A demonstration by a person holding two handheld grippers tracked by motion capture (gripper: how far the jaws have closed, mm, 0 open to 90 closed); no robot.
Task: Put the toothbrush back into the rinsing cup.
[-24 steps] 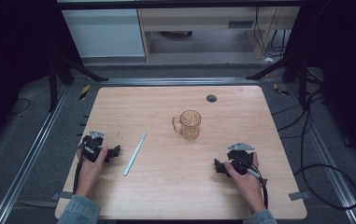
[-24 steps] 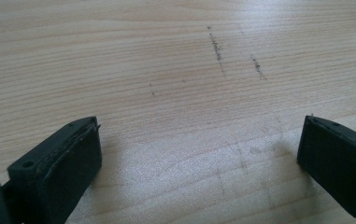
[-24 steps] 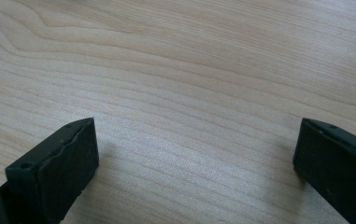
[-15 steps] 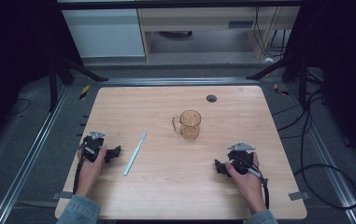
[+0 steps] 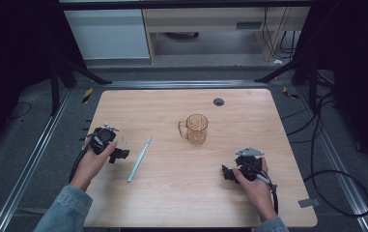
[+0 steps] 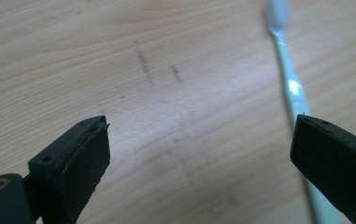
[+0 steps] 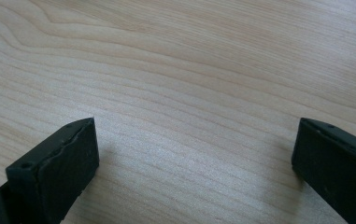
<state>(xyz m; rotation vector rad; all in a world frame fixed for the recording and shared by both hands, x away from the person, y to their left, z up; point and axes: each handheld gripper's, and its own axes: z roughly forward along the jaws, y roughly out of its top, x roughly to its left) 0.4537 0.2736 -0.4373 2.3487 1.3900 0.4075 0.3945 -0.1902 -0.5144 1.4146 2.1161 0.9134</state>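
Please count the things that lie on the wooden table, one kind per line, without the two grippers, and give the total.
Toothbrush, pale, lying flat: 1
Cup, clear amber, with handle, upright: 1
Small dark round piece near the far edge: 1
Total: 3

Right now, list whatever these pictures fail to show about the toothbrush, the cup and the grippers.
- Toothbrush: bristle end blurred in the left gripper view; its lower handle is hidden behind a jaw.
- Cup: too small in the high view to tell whether it holds anything.
- Right gripper: the hand covers most of it in the high view.
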